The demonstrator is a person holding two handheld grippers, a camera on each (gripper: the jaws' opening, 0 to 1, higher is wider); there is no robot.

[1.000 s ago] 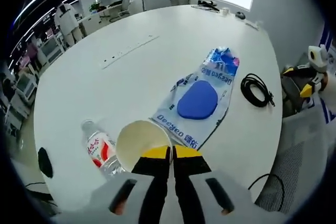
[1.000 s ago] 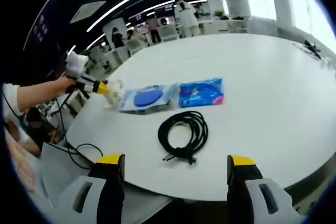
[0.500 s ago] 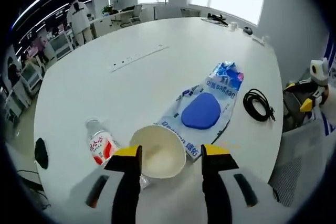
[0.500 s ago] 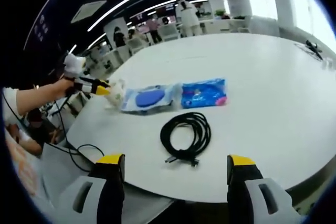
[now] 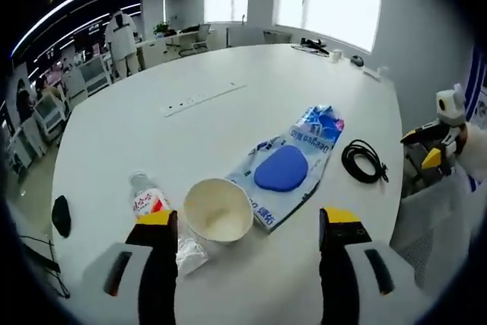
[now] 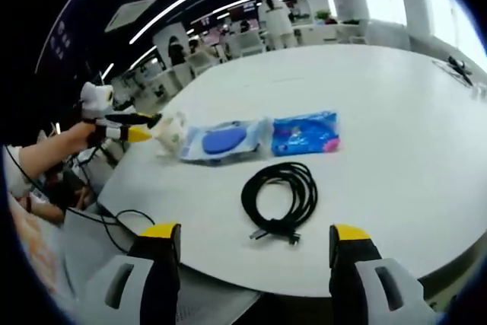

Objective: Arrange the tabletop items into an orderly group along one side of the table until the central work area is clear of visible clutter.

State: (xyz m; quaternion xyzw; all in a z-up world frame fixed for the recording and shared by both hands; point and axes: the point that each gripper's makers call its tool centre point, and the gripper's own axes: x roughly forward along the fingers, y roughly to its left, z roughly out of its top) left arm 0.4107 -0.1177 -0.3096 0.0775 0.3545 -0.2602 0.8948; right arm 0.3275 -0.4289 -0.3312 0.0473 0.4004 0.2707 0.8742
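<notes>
In the left gripper view my left gripper (image 5: 247,220) is open, its jaws wide apart just behind a white paper cup (image 5: 218,209) that stands upright on the white table (image 5: 228,51). A clear water bottle (image 5: 152,207) with a red label lies to the cup's left. Past the cup lies a clear bag with a blue pad (image 5: 285,167), then a blue packet (image 5: 323,123) and a coiled black cable (image 5: 361,161). My right gripper (image 6: 253,232) is open over the table's edge, short of the cable (image 6: 281,199). The left gripper (image 6: 125,127) shows beside the cup (image 6: 171,131).
A flush power strip (image 5: 205,97) runs across the table's middle. Small items (image 5: 335,55) sit at the far edge. A black object (image 5: 61,216) lies off the near left edge. Desks, chairs and people stand in the room beyond.
My left gripper let go of the cup's rim, opened wide and drew back a little. The cup stays standing. The right gripper stays open and has barely shifted.
</notes>
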